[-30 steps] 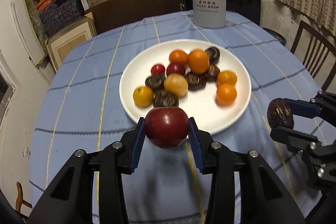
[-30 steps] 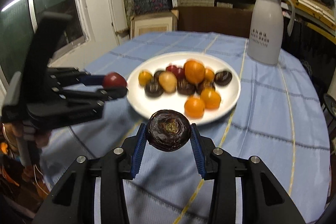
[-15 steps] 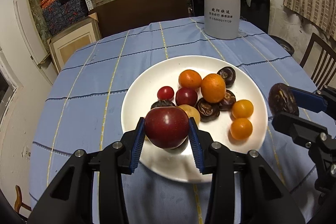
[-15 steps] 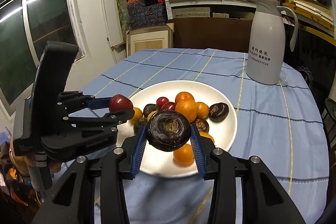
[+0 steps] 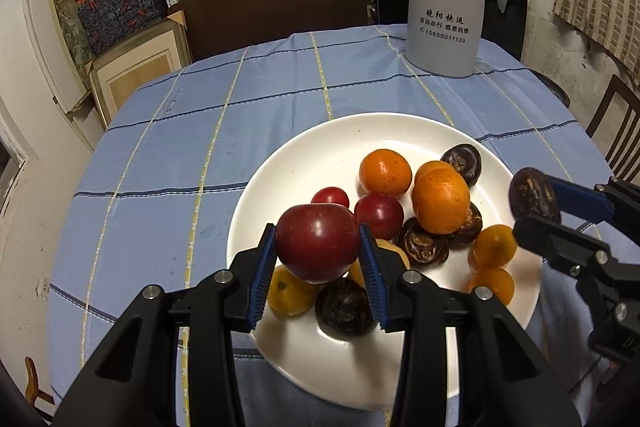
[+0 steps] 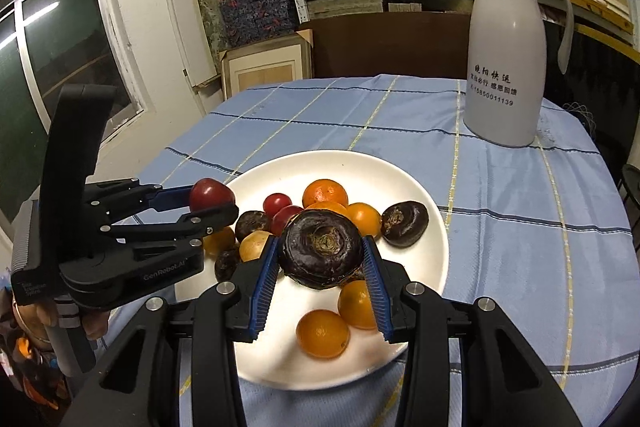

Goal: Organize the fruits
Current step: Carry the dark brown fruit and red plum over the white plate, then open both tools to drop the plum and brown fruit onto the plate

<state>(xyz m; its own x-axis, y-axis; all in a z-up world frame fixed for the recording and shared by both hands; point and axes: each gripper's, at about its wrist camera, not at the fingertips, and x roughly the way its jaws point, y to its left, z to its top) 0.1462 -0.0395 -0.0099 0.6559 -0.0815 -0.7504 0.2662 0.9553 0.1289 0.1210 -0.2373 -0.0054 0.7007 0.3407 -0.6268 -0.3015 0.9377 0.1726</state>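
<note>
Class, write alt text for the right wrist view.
The right claw grips a dark wrinkled fruit above a white plate of oranges and red fruits. At left, the left claw holds a red apple.

Black grippers, ribbed blue fingers [image 5: 262, 273], silver screws.

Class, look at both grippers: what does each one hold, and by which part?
The left gripper clamps a red apple by its opposite sides. The right gripper clamps a dark, wrinkled fruit the same way.
</note>
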